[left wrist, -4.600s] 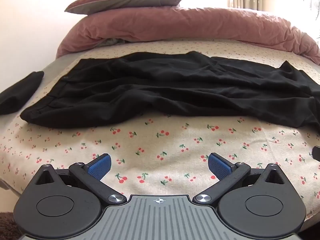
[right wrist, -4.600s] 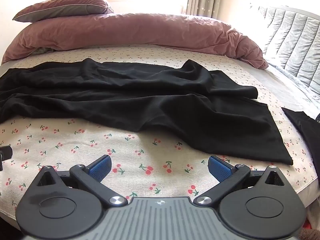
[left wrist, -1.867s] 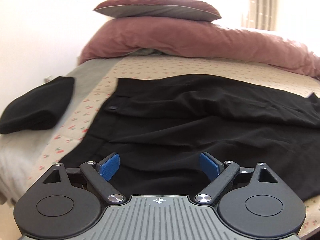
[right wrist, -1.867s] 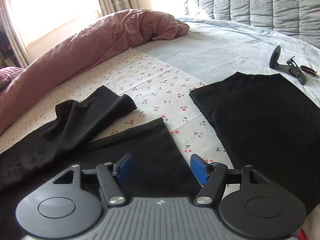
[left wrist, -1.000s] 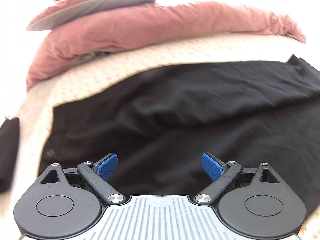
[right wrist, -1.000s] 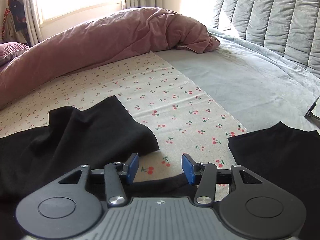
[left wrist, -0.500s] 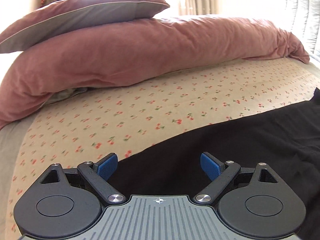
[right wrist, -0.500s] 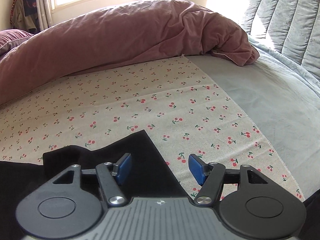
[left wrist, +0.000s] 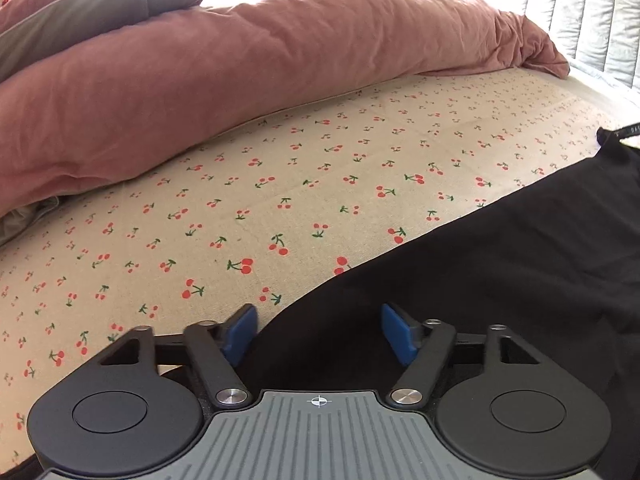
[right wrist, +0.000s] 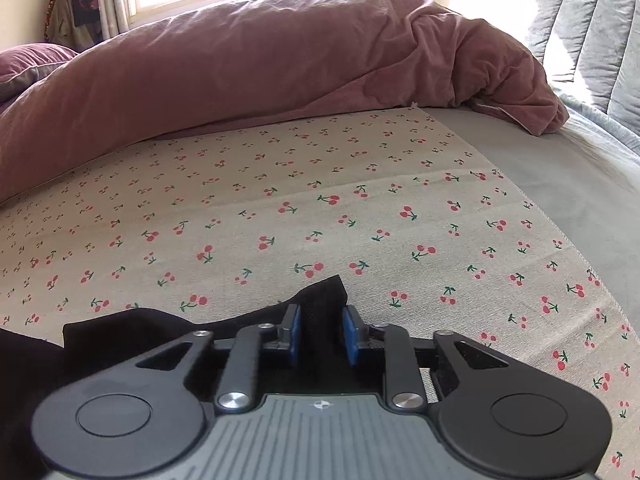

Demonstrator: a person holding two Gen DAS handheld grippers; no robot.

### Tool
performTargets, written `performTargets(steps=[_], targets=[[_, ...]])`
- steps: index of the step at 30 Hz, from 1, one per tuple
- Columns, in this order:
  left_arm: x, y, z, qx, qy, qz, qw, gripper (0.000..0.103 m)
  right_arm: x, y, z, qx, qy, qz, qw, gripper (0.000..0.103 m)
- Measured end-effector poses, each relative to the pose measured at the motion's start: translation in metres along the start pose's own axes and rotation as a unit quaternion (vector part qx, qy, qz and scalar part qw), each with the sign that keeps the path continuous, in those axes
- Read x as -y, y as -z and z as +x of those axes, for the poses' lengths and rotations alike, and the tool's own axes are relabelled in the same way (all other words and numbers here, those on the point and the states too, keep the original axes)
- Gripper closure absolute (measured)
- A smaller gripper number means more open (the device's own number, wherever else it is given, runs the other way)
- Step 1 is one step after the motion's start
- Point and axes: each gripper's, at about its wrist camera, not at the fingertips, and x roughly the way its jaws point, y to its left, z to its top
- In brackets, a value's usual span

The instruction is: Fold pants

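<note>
The black pants [left wrist: 500, 264] lie on the cherry-print sheet [left wrist: 280, 184]. In the left wrist view their far edge runs from bottom centre up to the right. My left gripper [left wrist: 318, 332] is open, its blue pads astride that edge, low over the cloth. In the right wrist view a corner of the pants [right wrist: 320, 296] stands bunched between the blue pads. My right gripper [right wrist: 320, 334] is nearly closed on that corner.
A pink duvet [left wrist: 240, 64] is heaped along the far side, with a pillow [left wrist: 80, 12] on top at left. It also shows in the right wrist view [right wrist: 280, 60]. A grey quilted headboard [right wrist: 580, 8] and a grey sheet [right wrist: 560, 184] lie to the right.
Both grippers have moved to the far edge of the pants. The right jaws have narrowed onto a pant-leg corner. The left jaws have narrowed a little but stay open.
</note>
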Motion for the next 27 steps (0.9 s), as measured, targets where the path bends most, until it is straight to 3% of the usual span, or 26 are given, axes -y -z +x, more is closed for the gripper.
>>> performTargets(steps=[4, 5, 6, 8, 11, 14, 18, 22, 24, 25, 26, 27], targets=[[0.004, -0.004, -0.001, -0.005, -0.023, -0.004, 0.9997, 0.080, -0.001, 0.003, -0.009, 0.019, 0.016, 0.003, 1.000, 0.096], [0.007, -0.005, -0.003, -0.002, -0.034, 0.000, 0.9994, 0.095, 0.000, 0.004, -0.013, 0.028, 0.021, 0.007, 0.999, 0.096], [0.011, -0.006, -0.005, 0.002, -0.048, 0.006, 0.9988, 0.102, 0.001, 0.005, -0.017, 0.041, 0.028, 0.014, 0.999, 0.096], [0.017, -0.007, -0.014, 0.023, -0.070, 0.009, 0.9973, 0.103, 0.005, 0.006, -0.025, 0.062, 0.048, 0.023, 0.997, 0.097], [0.015, -0.013, -0.033, 0.073, -0.086, -0.010, 0.9936, 0.103, 0.015, 0.002, -0.043, 0.097, 0.077, 0.041, 0.991, 0.097], [0.009, -0.021, -0.041, 0.111, -0.104, -0.039, 0.9876, 0.103, 0.019, -0.012, -0.055, 0.131, 0.079, 0.055, 0.987, 0.098], [0.000, -0.029, -0.026, 0.131, -0.141, -0.073, 0.9786, 0.103, -0.002, -0.034, -0.039, 0.156, 0.091, 0.006, 0.984, 0.098], [-0.004, -0.024, 0.001, 0.136, -0.187, -0.111, 0.9666, 0.100, -0.019, -0.048, -0.002, 0.147, 0.098, -0.008, 0.984, 0.098], [-0.002, -0.024, 0.018, 0.097, -0.194, -0.105, 0.9705, 0.092, -0.022, -0.052, 0.020, 0.106, 0.102, 0.000, 0.989, 0.090], [0.001, -0.023, 0.021, 0.085, -0.200, -0.093, 0.9717, 0.091, -0.023, -0.052, 0.026, 0.092, 0.112, 0.006, 0.989, 0.076], [0.006, -0.024, 0.020, 0.084, -0.204, -0.079, 0.9721, 0.086, -0.023, -0.050, 0.026, 0.089, 0.121, 0.011, 0.989, 0.069], [0.013, -0.021, 0.014, 0.089, -0.208, -0.062, 0.9721, 0.067, -0.021, -0.048, 0.022, 0.094, 0.129, 0.019, 0.987, 0.058]])
